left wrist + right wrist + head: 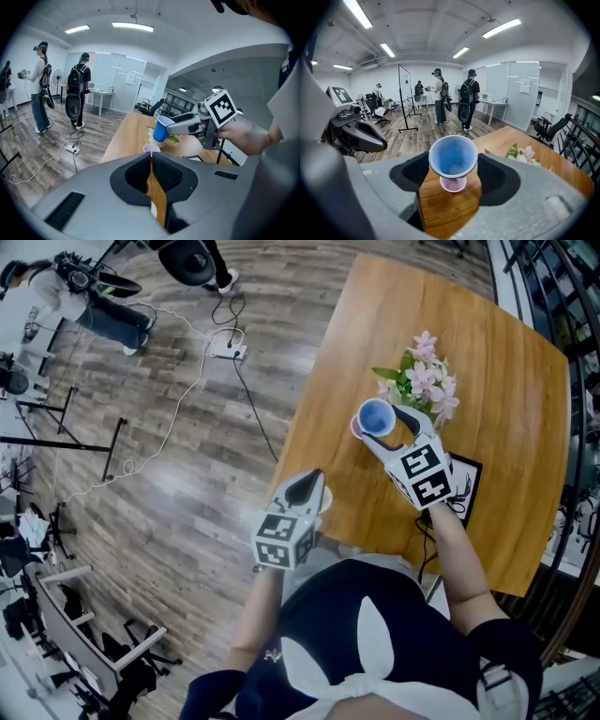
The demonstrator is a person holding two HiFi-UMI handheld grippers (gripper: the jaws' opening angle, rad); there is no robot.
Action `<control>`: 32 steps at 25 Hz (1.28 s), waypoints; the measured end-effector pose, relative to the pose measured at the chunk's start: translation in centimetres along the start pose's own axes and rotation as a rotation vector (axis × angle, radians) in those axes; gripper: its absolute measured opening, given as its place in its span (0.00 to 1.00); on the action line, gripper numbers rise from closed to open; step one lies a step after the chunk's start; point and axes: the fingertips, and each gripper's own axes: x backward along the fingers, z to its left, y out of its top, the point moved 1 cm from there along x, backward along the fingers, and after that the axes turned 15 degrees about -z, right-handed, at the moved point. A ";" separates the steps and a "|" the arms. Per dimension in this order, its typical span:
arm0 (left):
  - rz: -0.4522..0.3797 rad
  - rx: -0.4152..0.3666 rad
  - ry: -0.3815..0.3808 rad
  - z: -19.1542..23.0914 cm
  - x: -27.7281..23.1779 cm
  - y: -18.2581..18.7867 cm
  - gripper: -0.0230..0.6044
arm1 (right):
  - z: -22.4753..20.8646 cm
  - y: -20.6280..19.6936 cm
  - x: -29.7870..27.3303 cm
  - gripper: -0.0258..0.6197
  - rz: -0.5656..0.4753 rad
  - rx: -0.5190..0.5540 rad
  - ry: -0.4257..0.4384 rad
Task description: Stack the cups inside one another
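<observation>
The blue cup [453, 157] sits mid-frame, pinched in the right claw [453, 160]. It hangs just above the pink cup [453, 184], which stands on the wooden tabletop [487, 381] beside the flowers [424, 381]. The left claw [151, 157], at the tabletop's lower-left edge, is pressed together and empty.

From where I stand, the person has both arms out in front. The left forearm [253, 615] is kept close to the body, and the left gripper [313, 480] points forward and down with its jaws together and nothing between them. The right forearm [464, 559] reaches further ahead. The right gripper [379, 424] also slopes down, its jaws spread wide and clamped on a blue cup [453, 158].
</observation>
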 end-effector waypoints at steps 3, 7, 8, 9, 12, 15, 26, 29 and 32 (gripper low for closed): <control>0.014 0.007 0.003 0.6 -0.1 0.0 0.08 | -0.2 -0.9 -0.8 0.53 0.022 -0.020 -0.006; 0.005 0.012 0.018 1.5 -0.5 0.4 0.08 | -0.3 -2.1 -1.9 0.53 0.042 -0.036 -0.004; 0.008 0.011 0.014 1.6 -0.5 0.3 0.08 | -0.3 -2.4 -2.1 0.53 0.048 -0.039 -0.004; 0.017 0.009 0.006 1.6 -0.6 0.0 0.08 | -0.3 -2.8 -2.3 0.53 0.055 -0.043 -0.004; 0.023 0.009 0.007 2.1 -0.7 -0.1 0.08 | -0.2 -3.7 -2.9 0.53 0.077 -0.056 -0.002; 0.019 0.008 0.017 2.5 -1.1 0.2 0.08 | -0.4 -4.7 -3.5 0.53 0.099 -0.069 -0.004; 0.038 0.013 0.012 3.4 -1.6 -0.4 0.08 | -0.3 -7.0 -4.7 0.54 0.131 -0.113 -0.014; 0.042 0.018 0.005 3.4 -1.5 -0.7 0.08 | -0.2 -7.5 -4.8 0.54 0.145 -0.126 -0.007; 0.061 0.025 -0.007 3.2 -1.5 -1.5 0.08 | 0.0 -7.9 -4.8 0.54 0.156 -0.133 0.000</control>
